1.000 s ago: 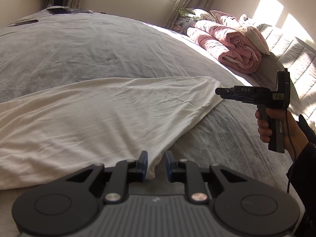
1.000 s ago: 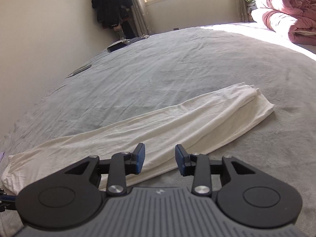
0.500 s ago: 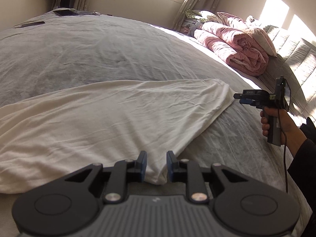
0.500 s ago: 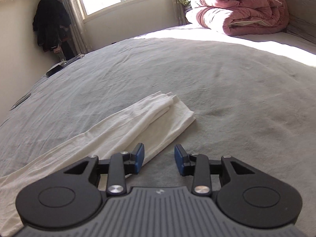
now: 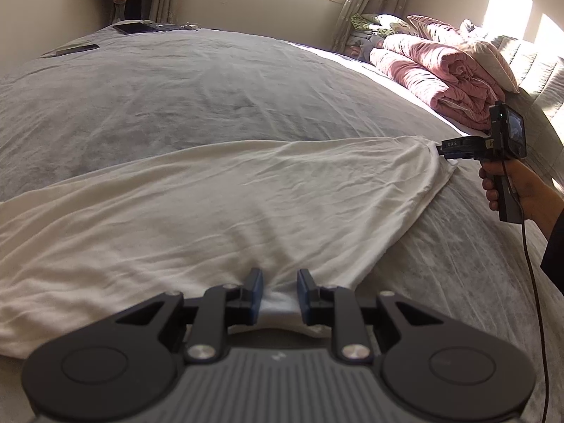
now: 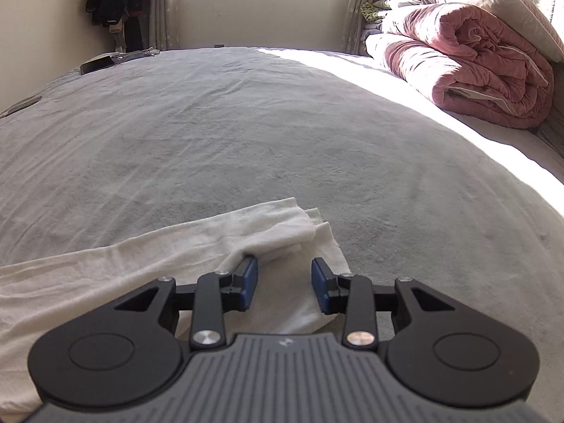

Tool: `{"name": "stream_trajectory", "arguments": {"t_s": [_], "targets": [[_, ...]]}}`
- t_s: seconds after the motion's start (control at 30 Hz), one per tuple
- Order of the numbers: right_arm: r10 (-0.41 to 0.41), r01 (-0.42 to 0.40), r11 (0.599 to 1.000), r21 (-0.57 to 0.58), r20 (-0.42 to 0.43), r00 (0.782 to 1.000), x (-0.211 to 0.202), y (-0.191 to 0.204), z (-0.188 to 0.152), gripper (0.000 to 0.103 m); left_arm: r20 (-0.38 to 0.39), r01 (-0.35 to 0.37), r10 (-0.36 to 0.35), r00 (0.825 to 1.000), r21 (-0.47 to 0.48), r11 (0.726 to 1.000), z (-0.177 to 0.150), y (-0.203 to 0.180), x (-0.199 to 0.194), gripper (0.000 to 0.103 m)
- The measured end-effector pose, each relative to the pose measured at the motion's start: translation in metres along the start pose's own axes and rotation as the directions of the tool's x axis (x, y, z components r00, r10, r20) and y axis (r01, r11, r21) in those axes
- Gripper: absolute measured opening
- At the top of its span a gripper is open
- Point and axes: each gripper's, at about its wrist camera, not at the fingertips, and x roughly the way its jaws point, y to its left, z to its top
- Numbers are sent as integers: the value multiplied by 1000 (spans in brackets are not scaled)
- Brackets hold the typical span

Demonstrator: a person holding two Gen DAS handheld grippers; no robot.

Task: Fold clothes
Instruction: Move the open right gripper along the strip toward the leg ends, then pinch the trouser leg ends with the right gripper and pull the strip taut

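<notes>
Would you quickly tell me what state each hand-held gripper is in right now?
Left hand-held gripper: open, its fingers astride the near edge of the white garment.
Right hand-held gripper: open, over the garment's end.

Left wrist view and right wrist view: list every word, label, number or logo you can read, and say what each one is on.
"DAS": white letters on the dark finger bar of the right gripper, left wrist view.
Small pale tag behind those letters: unreadable.
Small lit screen on that gripper's back: too small to read.
Small pale logo mark on the ribbed housing in each view: a symbol, no letters.
</notes>
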Motion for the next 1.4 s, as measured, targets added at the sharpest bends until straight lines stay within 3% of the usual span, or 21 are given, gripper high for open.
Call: {"name": "stream_trajectory", "arguments": {"t_s": [0.1,0.33,0.37,0.43,0.47,0.73,0.93,1.03,1.17,1.23,1.33,1.4], "targets": [[4,-4,1000,-8,-6,1000,4,4,6,37,-3,2,-2,1000,-1,1000,0,0,0,22],[92,-87,975,205,-16,996,8,-18,10,37,-8,5,-5,1000,-7,1000,1,0,-1,22],[109,-104,968,229,-9,994,7,-21,10,35,-8,5,-5,1000,-7,1000,1,0,-1,22],[161,-157,950,272,6,987,5,-25,10,19,-9,5,-5,1000,-6,1000,1,0,-1,22],[177,-173,943,285,12,984,5,-27,10,18,-10,5,-5,1000,-6,1000,1,0,0,22],[200,-197,956,219,9,980,4,-12,22,19,-11,4,-4,1000,-1,1000,0,-1,0,22],[265,-269,950,161,43,963,-5,-2,29,18,-12,5,-5,1000,-1,1000,-1,-1,0,22],[209,-214,948,234,46,977,-6,-18,25,19,-13,7,-7,1000,-1,1000,-1,-1,0,22],[203,-192,919,344,3,979,2,-43,6,19,-14,7,-7,1000,-3,1000,-1,-1,0,22],[257,-245,874,419,29,966,3,-52,0,28,-14,6,-6,1000,0,1000,-1,-1,0,22],[315,-302,812,500,60,947,7,-57,-4,28,-14,6,-6,1000,2,1000,-1,-2,1,22],[312,-295,821,489,49,949,9,-51,-2,28,-15,6,-6,1000,4,1000,-1,-2,1,23]]}}
